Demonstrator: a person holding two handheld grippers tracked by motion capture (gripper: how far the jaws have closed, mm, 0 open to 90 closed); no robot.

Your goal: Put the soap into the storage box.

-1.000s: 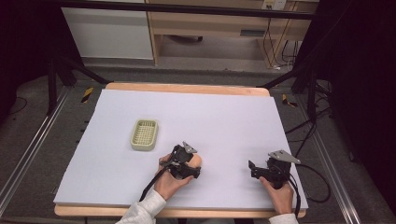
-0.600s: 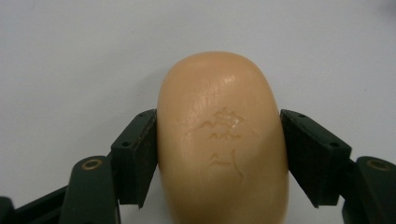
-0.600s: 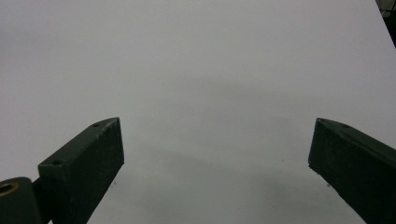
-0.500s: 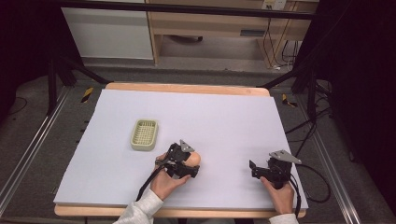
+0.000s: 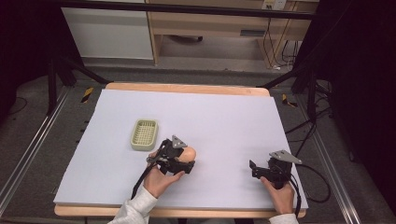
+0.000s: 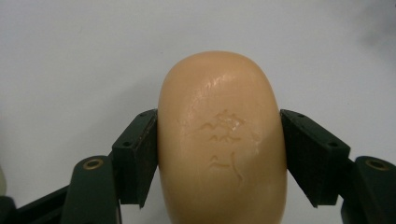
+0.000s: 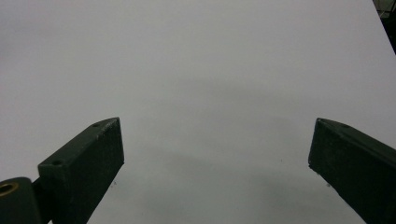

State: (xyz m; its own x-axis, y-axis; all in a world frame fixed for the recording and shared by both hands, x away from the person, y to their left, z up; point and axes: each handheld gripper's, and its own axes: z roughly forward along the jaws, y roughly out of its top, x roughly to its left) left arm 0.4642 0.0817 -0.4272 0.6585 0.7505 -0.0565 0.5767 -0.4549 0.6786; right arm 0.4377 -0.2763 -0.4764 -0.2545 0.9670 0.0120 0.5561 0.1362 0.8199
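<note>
1. The table is the largest thing here, a wooden top with a pale lilac sheet over nearly all of it; bare wood shows along its far and near edges. Every place below is given relative to the soap dish.
2. The soap dish is a pale green, rectangular tray with a slotted floor, sitting flat on the sheet in the left half of the table. Nothing lies in it.
3. The left gripper is just beside the dish, on its near-right side, held by a hand in a white sleeve. In the left gripper view, its two black jaws press against both long sides of the bar, so this claw is clamped on the soap.
4. The right gripper is well apart from the dish, far to its right and nearer the person, close to the table's near-right corner. In the right gripper view, its jaws stand wide apart over bare sheet with nothing between them.
5. The soap is a peach-coloured, rounded bar with a faint stamped mark on its upper face. It sits between the left claw's jaws, near the dish's near-right corner, apart from the dish.
</note>
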